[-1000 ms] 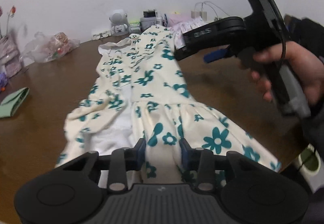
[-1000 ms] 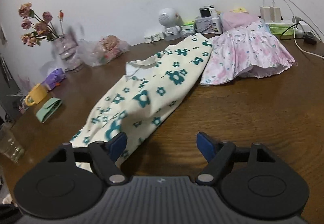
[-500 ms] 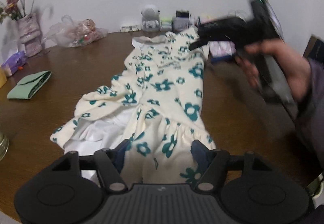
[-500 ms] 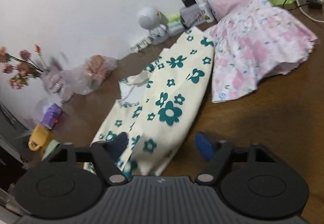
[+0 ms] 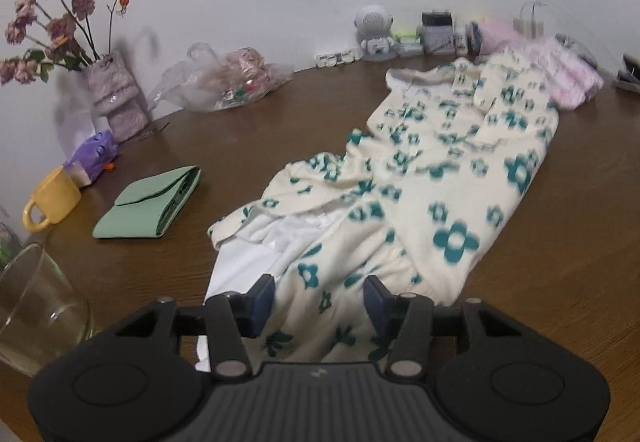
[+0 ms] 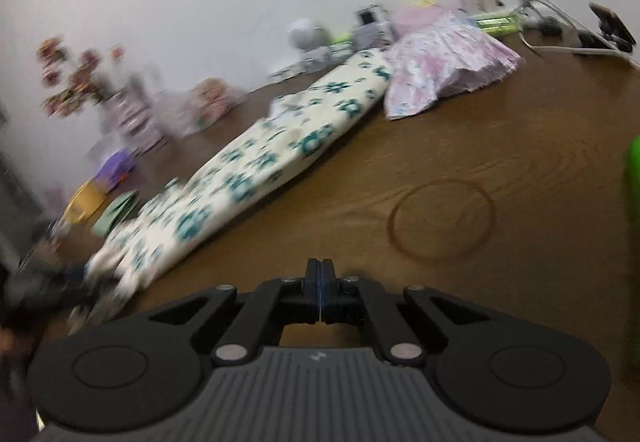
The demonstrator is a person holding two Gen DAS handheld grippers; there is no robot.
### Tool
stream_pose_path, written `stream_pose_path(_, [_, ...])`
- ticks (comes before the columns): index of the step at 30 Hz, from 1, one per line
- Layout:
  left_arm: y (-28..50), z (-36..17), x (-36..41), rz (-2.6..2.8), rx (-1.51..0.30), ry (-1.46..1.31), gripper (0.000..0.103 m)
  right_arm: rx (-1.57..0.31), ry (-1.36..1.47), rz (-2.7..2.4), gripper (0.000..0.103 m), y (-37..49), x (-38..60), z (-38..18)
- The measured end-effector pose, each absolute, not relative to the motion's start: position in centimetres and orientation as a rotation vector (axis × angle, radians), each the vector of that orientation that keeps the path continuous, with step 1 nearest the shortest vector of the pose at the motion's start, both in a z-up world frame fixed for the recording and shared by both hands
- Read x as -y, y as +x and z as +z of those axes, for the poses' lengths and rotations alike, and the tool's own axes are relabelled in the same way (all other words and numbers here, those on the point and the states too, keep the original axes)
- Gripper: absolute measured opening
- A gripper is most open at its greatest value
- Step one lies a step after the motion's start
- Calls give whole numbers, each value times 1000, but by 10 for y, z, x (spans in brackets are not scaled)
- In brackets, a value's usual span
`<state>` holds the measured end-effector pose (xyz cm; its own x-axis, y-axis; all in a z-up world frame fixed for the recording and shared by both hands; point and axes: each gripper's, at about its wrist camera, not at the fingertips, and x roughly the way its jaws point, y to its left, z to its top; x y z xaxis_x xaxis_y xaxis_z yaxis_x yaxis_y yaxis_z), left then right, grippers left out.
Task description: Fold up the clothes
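The left tool (image 5: 318, 300) is closing slowly with the near hem of the cream floral dress (image 5: 432, 186) between its parted pads, seemingly unpinched, while the right tool (image 6: 321, 292), clenched on nothing, hovers over bare bench (image 6: 500, 146) right of the dress

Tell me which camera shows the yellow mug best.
The left wrist view: the yellow mug lies on its side beside the green pouch, handle and rim clear. In the right wrist view it is only a blurred yellow patch at the far left.
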<state>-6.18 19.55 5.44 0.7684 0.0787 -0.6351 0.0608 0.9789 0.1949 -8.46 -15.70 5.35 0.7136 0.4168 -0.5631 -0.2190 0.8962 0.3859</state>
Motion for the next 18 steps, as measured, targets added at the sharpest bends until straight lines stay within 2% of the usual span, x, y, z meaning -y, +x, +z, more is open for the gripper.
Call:
stream_pose_path(1, [-66,63,-197,-7,-676,177,58,-655,269,370,9,-85,158,66])
stream_pose_path(2, [-70,72,-197,-25,-649,148,65,-612,236,377,30,-83,159,78])
stream_pose_path(3, [-73,80,-196,-38,-616,125,73,-579,220,365,65,-72,158,87])
stream_pose_path(4, [-75,88,-195,-50,-583,103,76,-550,211,345,74,-59,156,94])
stream_pose_path(6, [-63,85,-183,-81,-589,104,80,-520,199,316,75,-21,150,103])
stream_pose_path(11, [-26,59,-150,-92,-658,170,77,-654,241,206,72,111,131,75])
stream_pose_path(13, [-23,48,-149,-88,-677,162,77,-722,269,178,72,140,124,56])
stream_pose_path(14, [-22,43,-150,-87,-685,155,77,-754,281,167,69,153,121,47])
stream_pose_path(16, [-23,35,-157,-101,-705,128,77,-796,300,161,33,169,114,32])
stream_pose_path(17, [-25,32,-160,-105,-712,127,77,-795,301,176,6,166,112,30])
stream_pose_path(18, [-26,31,-162,-102,-718,132,77,-785,308,195,6,160,111,32])
